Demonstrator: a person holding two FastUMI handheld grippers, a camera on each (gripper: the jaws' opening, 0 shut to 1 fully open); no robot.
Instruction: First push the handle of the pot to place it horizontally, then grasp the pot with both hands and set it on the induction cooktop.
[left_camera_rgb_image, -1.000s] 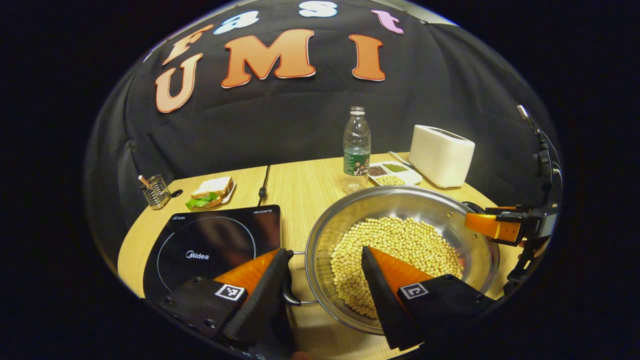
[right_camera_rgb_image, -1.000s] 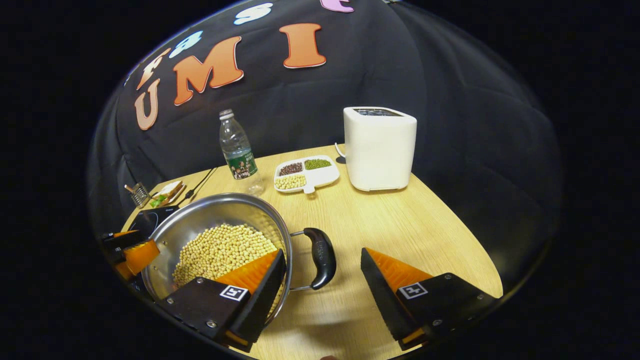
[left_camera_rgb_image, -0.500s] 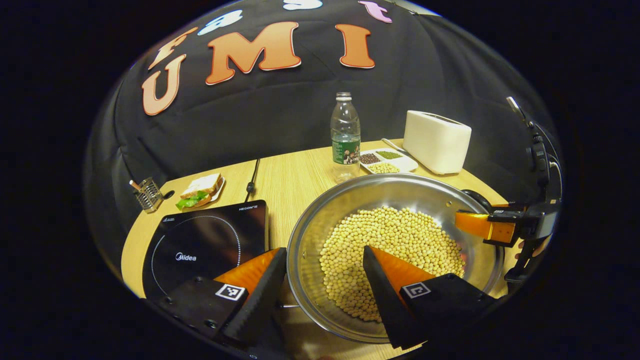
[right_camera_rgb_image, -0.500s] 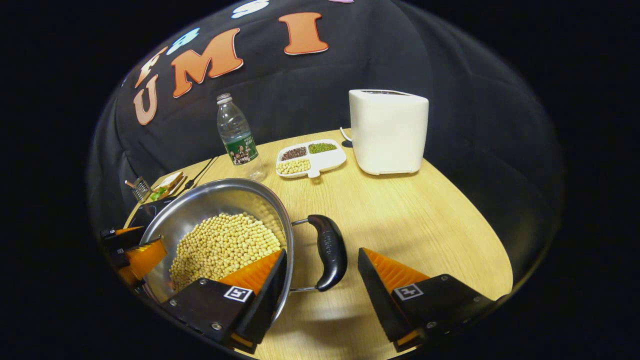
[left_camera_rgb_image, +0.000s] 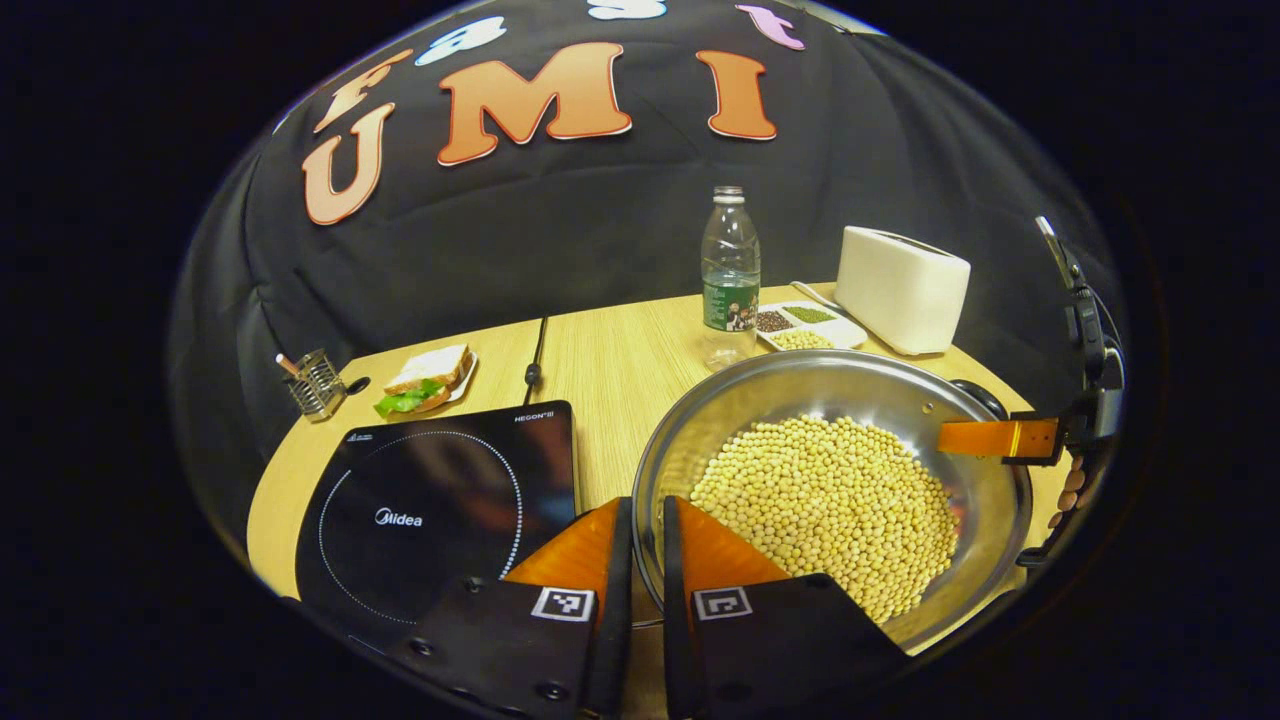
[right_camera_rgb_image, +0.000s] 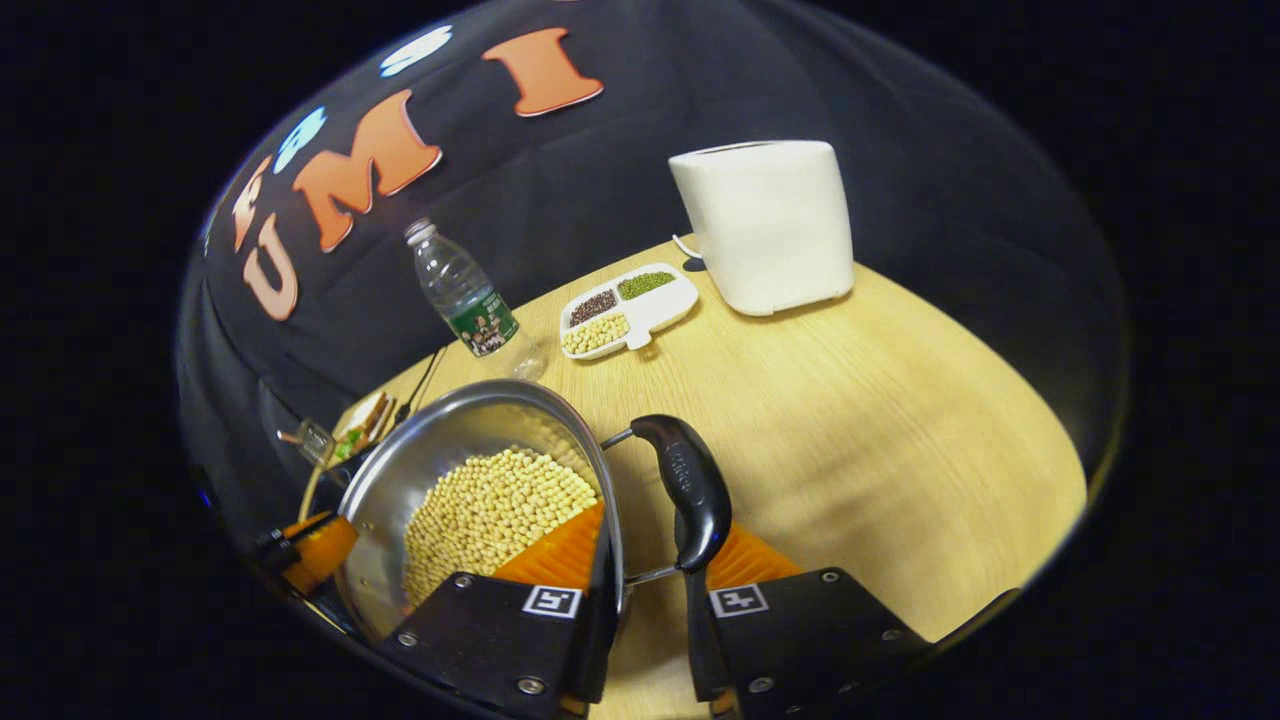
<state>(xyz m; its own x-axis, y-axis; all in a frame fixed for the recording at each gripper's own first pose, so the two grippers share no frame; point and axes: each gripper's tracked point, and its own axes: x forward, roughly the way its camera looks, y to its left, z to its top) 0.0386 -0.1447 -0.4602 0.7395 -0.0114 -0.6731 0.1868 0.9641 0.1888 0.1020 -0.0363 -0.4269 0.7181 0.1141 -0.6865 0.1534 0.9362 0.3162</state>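
Note:
A steel pot (left_camera_rgb_image: 800, 375) full of soybeans (left_camera_rgb_image: 830, 500) stands on the wooden table, just right of the black induction cooktop (left_camera_rgb_image: 430, 500). My left gripper (left_camera_rgb_image: 640, 580) is shut at the pot's left rim, where the left handle lies hidden between the fingers. In the right gripper view my right gripper (right_camera_rgb_image: 650, 575) is shut on the lower end of the pot's black right handle (right_camera_rgb_image: 685, 480), with the pot (right_camera_rgb_image: 450, 440) to its left. The right gripper (left_camera_rgb_image: 1000, 438) also appears past the pot's far rim, and the left gripper (right_camera_rgb_image: 310, 545) beyond the pot's other side.
At the back stand a water bottle (left_camera_rgb_image: 730, 275), a white toaster (left_camera_rgb_image: 905, 288) and a divided dish of beans (left_camera_rgb_image: 800, 328). A sandwich (left_camera_rgb_image: 425, 380) and a wire holder (left_camera_rgb_image: 315, 383) lie behind the cooktop. A black cable (left_camera_rgb_image: 535, 360) runs back from it.
Both grippers were open around the pot's handles and have closed on them. The right gripper view has tilted to the left.

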